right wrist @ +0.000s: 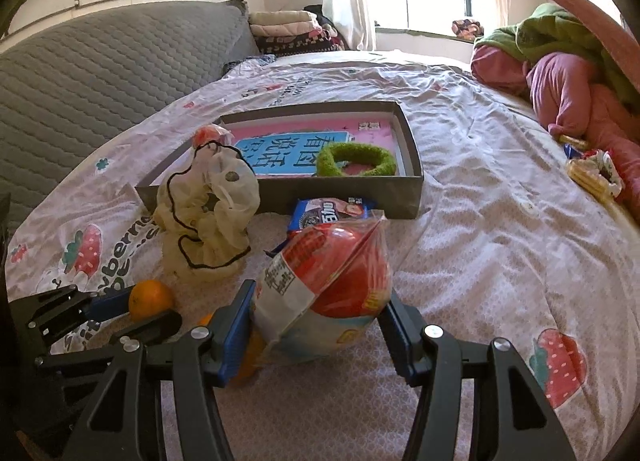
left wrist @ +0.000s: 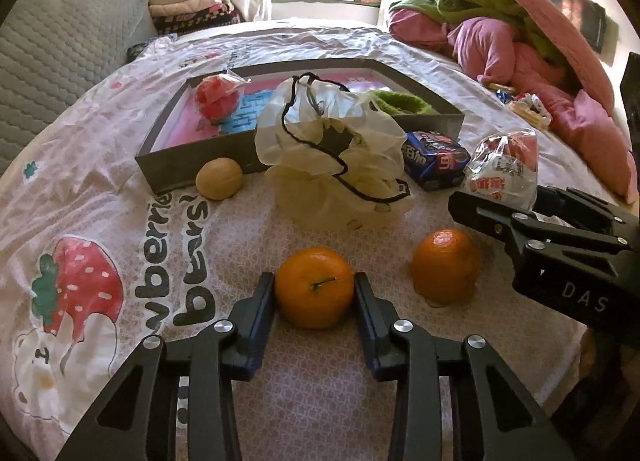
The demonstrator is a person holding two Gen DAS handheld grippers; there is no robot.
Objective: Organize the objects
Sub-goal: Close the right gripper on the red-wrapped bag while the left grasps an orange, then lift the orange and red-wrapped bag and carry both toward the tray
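My left gripper (left wrist: 314, 287) is shut on an orange (left wrist: 314, 287) that rests on the bed sheet; it also shows from the right wrist view (right wrist: 150, 299). A second orange (left wrist: 446, 265) lies just to its right. My right gripper (right wrist: 320, 317) is shut on a red and white snack bag (right wrist: 324, 281), seen from the left wrist view (left wrist: 504, 167). A grey shallow box (left wrist: 160, 177) (right wrist: 412, 153) holds a wrapped red ball (left wrist: 216, 97) and a green scrunchie (right wrist: 356, 159).
A pale plastic bag with black cord (left wrist: 332, 149) (right wrist: 208, 213) stands before the box. A blue cookie pack (left wrist: 434, 159) (right wrist: 332, 213) and a beige round fruit (left wrist: 219, 179) lie beside it. Pink and green bedding (left wrist: 520, 41) piles at the right. A grey headboard (right wrist: 100, 73) stands at the left.
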